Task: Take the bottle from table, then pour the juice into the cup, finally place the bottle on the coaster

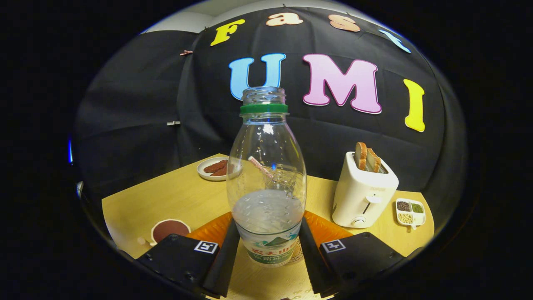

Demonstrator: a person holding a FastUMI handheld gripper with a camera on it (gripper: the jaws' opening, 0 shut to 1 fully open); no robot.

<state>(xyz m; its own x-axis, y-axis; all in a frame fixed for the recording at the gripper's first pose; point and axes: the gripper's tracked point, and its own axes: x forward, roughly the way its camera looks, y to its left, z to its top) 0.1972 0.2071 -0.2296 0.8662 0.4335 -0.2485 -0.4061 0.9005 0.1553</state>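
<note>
Evidently, the gripper (266, 246) held the uncapped plastic bottle (266, 183) low on its labelled waist, both fingers (227, 254) pressing. Partly filled, thin-walled and smooth, it would likely flex and slip. The coaster (170, 229) lay at nine o'clock.

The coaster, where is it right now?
In the gripper view, the brown coaster lies on the table, left of the bottle that the gripper clamps, beside its left finger.

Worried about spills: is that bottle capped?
No cap: the bottle stands upright between the tongs, its threaded mouth open above the green ring.
</note>
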